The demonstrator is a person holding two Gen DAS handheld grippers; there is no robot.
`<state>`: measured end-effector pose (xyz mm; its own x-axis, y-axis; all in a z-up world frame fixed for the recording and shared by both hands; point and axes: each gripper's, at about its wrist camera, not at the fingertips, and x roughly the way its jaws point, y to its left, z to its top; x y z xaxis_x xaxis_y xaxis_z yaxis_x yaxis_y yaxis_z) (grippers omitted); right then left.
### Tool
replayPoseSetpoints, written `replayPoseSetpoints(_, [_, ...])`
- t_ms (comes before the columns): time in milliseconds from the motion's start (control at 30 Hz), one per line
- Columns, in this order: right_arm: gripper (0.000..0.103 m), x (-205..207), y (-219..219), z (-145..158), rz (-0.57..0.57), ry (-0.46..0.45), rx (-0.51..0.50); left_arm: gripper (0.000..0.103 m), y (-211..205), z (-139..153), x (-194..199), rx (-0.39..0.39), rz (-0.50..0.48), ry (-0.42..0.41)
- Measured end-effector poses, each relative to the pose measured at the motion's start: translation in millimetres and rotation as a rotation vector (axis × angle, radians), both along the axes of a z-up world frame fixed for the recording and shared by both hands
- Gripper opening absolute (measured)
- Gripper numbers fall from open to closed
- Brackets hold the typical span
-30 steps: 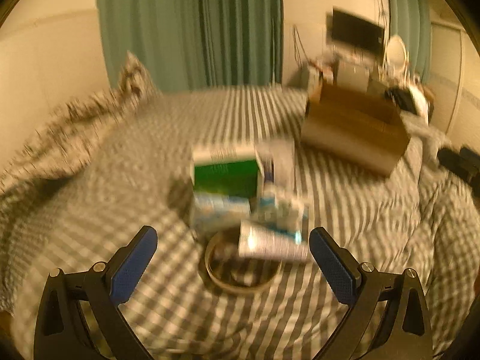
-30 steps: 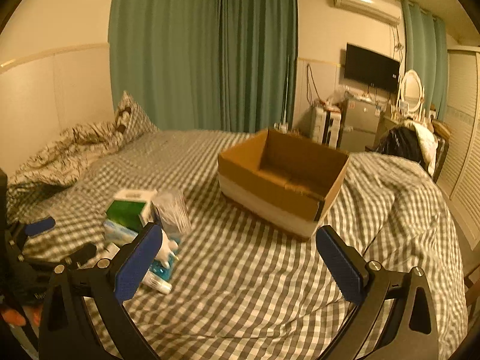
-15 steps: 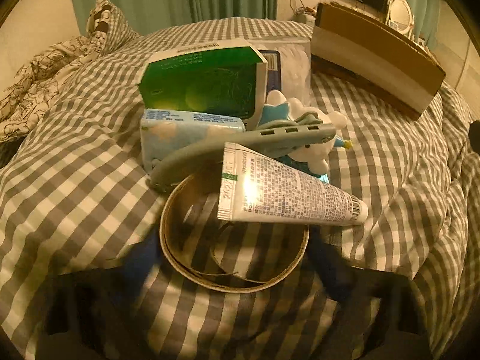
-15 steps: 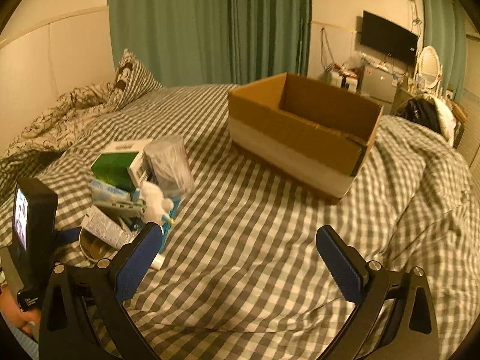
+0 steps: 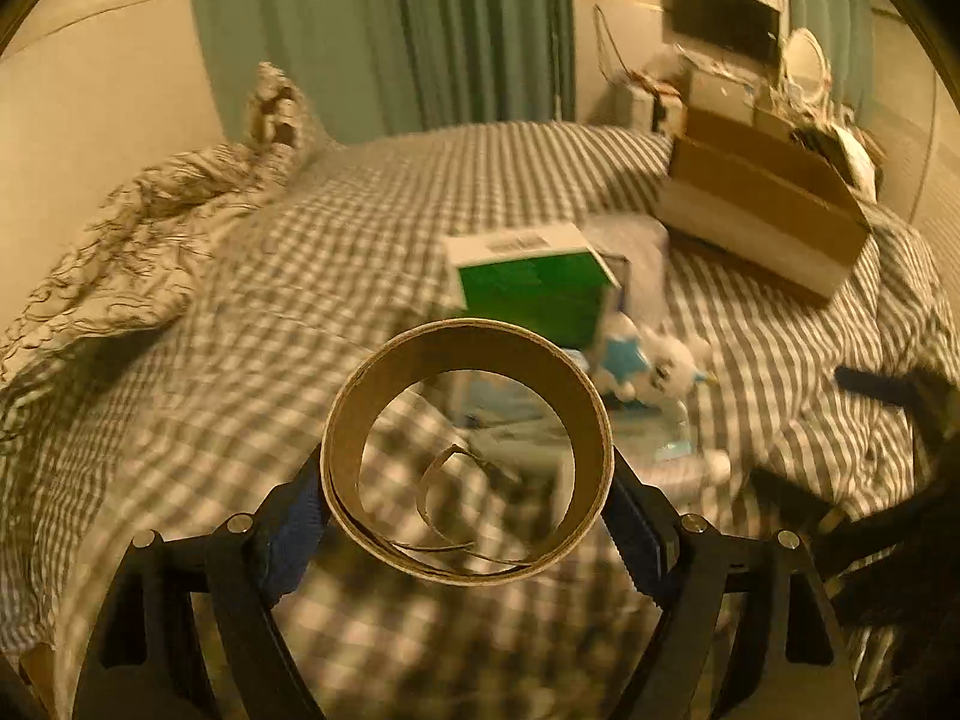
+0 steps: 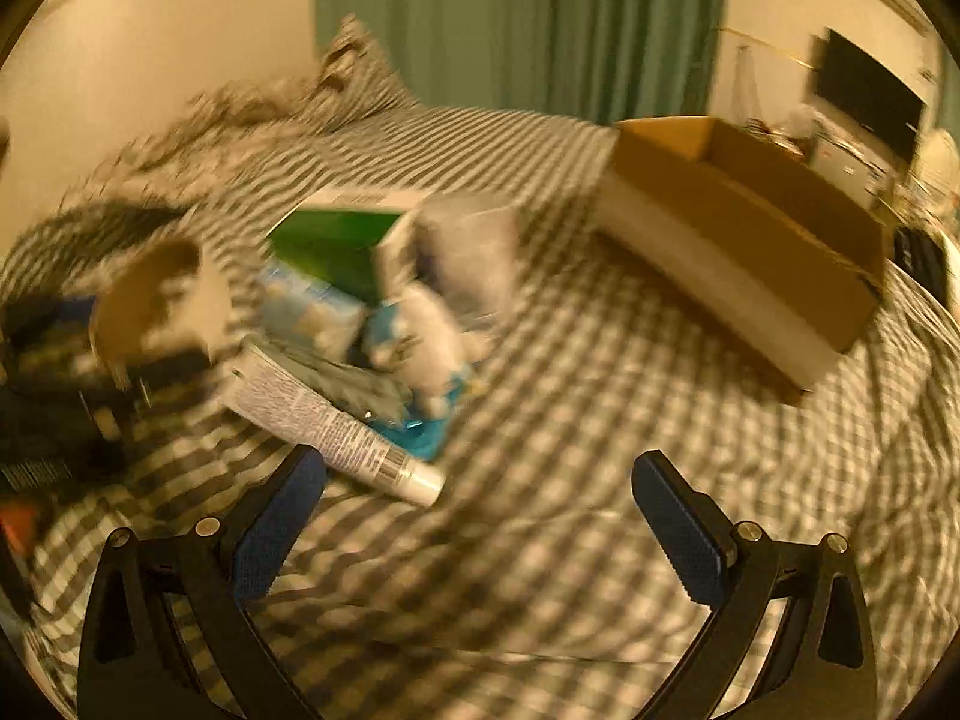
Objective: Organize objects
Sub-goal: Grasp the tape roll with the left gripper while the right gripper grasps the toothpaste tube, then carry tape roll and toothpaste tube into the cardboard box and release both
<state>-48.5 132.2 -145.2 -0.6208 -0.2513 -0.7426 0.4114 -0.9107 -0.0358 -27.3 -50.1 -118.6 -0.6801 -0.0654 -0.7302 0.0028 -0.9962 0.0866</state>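
— What did the left claw (image 5: 468,510) have?

— It was clamped on a cardboard tape ring (image 5: 468,456), one blue pad pressed to each side of the band. The ring stood nearly upright and clear of the bed, with a loose curl of its liner hanging inside the hoop.

— And the right claw (image 6: 480,498)?

— Spread wide with nothing between its pads, held low over the checked bedcover (image 6: 570,420). Just ahead of its left finger lay a white tube (image 6: 336,426), flat on the cover with its cap end pointing toward the claw.

— Where was the rest of the pile?

— Right behind the tube, all touching: a small white-and-blue plush toy (image 6: 426,336), a pale blue packet (image 6: 312,312), a green box (image 6: 342,240) leaning on top of it, and a clear plastic pack (image 6: 474,246) against the box. The view was blurred, so I couldn't read any labels.

— And the carton?

— An open cardboard box (image 6: 744,228) sat well apart from the pile, farther up the bed on the right. Beyond it were green curtains (image 6: 522,24) and a dark screen (image 6: 870,96) on the wall, with a rumpled patterned quilt (image 5: 114,264) on the bed's left side.
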Motion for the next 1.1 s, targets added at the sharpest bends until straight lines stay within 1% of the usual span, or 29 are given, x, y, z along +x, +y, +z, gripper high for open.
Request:
replayPoseSetpoints(67, [0.101, -2.4, -19.0, -9.3, 0.053, -0.011, 0.019, 0.085, -5.6, -0.9, 0.3, 0.021, 0.003, -0.003])
replayPoseSetpoints(133, [0.092, -7.4, -33.6, -18.7, 0.091, -0.031, 0.035, 0.085, -8.4, -4.8, -2.7, 0.026, 0.0, -0.014])
replayPoseSetpoints(167, [0.086, -9.8, -39.8, -23.8, 0.106, -0.046, 0.048, 0.085, -9.3, -6.4, -3.7, 0.024, 0.002, -0.019])
replayPoseSetpoints(200, [0.084, -12.6, -50.6, -32.3, 0.143, -0.066, 0.072, 0.085, -10.6, -8.3, -4.0, 0.027, 0.004, -0.025])
replayPoseSetpoints(267, [0.081, -15.0, -60.8, -42.0, 0.19, -0.087, 0.092, 0.085, -16.0, -10.0, -7.8, 0.04, 0.004, -0.03])
replayPoseSetpoints(300, [0.081, -17.1, -67.1, -49.1, 0.222, -0.113, 0.105, 0.085, -16.9, -10.8, -9.2, 0.047, 0.002, -0.031])
replayPoseSetpoints(367, [0.079, -18.7, -71.9, -54.6, 0.261, -0.148, 0.096, 0.085, -18.2, -12.3, -9.6, 0.055, 0.0, -0.036])
replayPoseSetpoints(433, [0.078, -17.8, -75.9, -61.4, 0.286, -0.174, 0.122, 0.085, -18.2, -14.7, -10.7, 0.058, -0.001, -0.04])
replayPoseSetpoints(533, [0.063, -15.7, -74.2, -64.2, 0.267, -0.185, 0.142, 0.085, -17.0, -15.3, -10.9, 0.057, -0.003, -0.043])
replayPoseSetpoints(600, [0.048, -11.0, -70.1, -63.0, 0.248, -0.186, 0.144, 0.085, -16.5, -14.4, -9.7, 0.054, -0.004, -0.041])
replayPoseSetpoints(633, [0.045, -9.0, -68.8, -62.5, 0.245, -0.187, 0.144, 0.085, -15.9, -13.8, -9.0, 0.053, -0.003, -0.039])
replayPoseSetpoints(767, [0.025, 10.6, -61.8, -57.0, 0.242, -0.177, 0.152, 0.085, -14.7, -11.5, -6.8, 0.06, -0.004, -0.03])
replayPoseSetpoints(800, [0.022, 15.8, -59.3, -55.0, 0.242, -0.176, 0.145, 0.085, -14.3, -11.0, -6.0, 0.057, 0.002, -0.029])
replayPoseSetpoints(900, [0.022, 30.3, -49.0, -47.5, 0.233, -0.175, 0.099, 0.085, -12.2, -7.2, -0.5, 0.052, 0.009, -0.017])
replayPoseSetpoints(1000, [0.022, 43.3, -39.2, -36.6, 0.211, -0.146, 0.08, 0.085, -7.6, -0.4, 6.1, 0.044, 0.008, -0.003])
replayPoseSetpoints(1067, [0.022, 36.5, -41.2, -31.6, 0.187, -0.127, 0.056, 0.085, -2.2, 6.5, 11.6, 0.041, 0.002, 0.006])
replayPoseSetpoints(1100, [0.022, 36.6, -34.6, -21.9, 0.175, -0.115, 0.041, 0.085, 0.2, 9.9, 13.8, 0.042, -0.001, 0.011])
